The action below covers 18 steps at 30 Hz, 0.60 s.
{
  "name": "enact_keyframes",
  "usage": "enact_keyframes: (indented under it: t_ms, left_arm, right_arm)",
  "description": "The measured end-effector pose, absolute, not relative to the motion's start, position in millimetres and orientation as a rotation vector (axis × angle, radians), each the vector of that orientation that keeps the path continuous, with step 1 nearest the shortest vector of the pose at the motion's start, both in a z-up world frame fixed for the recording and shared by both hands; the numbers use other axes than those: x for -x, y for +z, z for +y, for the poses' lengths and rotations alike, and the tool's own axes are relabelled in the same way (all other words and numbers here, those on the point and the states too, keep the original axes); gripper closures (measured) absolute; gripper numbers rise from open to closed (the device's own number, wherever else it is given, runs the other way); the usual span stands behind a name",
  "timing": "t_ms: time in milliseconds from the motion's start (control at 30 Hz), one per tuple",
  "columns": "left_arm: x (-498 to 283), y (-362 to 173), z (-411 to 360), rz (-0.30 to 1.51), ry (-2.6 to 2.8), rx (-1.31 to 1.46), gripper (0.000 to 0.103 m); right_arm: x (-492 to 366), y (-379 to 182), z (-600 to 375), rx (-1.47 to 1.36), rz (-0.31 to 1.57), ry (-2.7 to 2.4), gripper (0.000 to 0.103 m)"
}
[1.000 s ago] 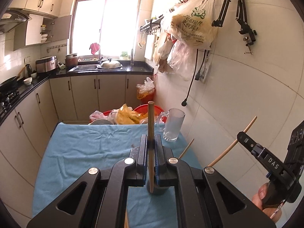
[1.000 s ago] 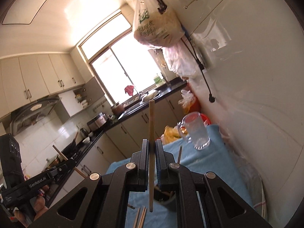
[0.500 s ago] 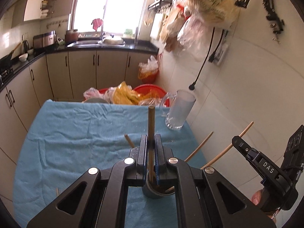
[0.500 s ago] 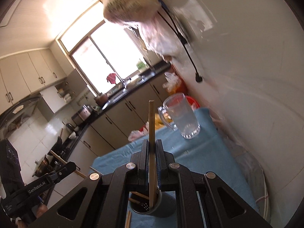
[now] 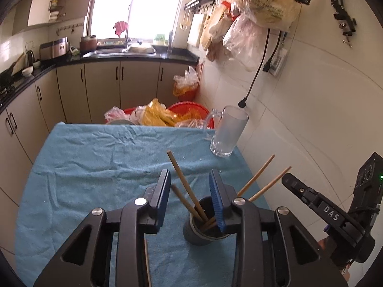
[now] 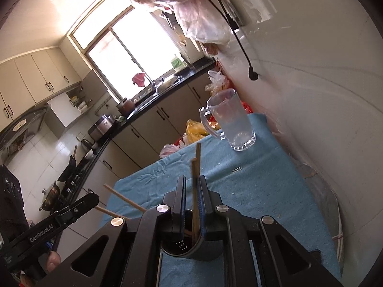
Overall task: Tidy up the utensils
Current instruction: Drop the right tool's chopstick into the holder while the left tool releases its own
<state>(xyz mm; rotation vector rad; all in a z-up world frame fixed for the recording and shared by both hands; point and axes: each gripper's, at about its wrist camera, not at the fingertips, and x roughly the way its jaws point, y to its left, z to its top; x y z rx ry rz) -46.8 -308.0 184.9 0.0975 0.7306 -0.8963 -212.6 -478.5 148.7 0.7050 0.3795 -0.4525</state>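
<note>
Your left gripper (image 5: 190, 192): jaws apart; chopstick (image 5: 183, 183) between, tip up-left, base in holder cup (image 5: 203, 227). Right gripper (image 6: 192, 199): narrow gap, grip on chopstick can't tell.

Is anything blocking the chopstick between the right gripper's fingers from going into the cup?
Nothing visible does. The chopstick between the right gripper jaws reaches straight down into the cup through its open mouth. The other chopsticks lean off to the side.

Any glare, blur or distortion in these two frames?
Left wrist: window blown out, wall lines bowed by the fisheye, holder sharp. Right wrist: window overexposed, frame tilted, one chopstick between the fingers motion-blurred, mug clear.
</note>
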Motion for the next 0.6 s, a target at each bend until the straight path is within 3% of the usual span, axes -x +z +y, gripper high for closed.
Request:
enact_keyframes:
  t_ms: [333, 600]
  left_arm:
    - [67.5, 201.0, -236.7, 0.672, -0.884, -0.056, 0.066]
    - [75.3, 156.8, -155.2, 0.71, -0.775, -0.064, 0.065]
  right_arm:
    - [248.8, 161.1, -432.8, -0.654, 0.355, -0.4, 0.085]
    - [242.1, 116.0, -382.2, -0.634, 0.513, -0.303, 0.084]
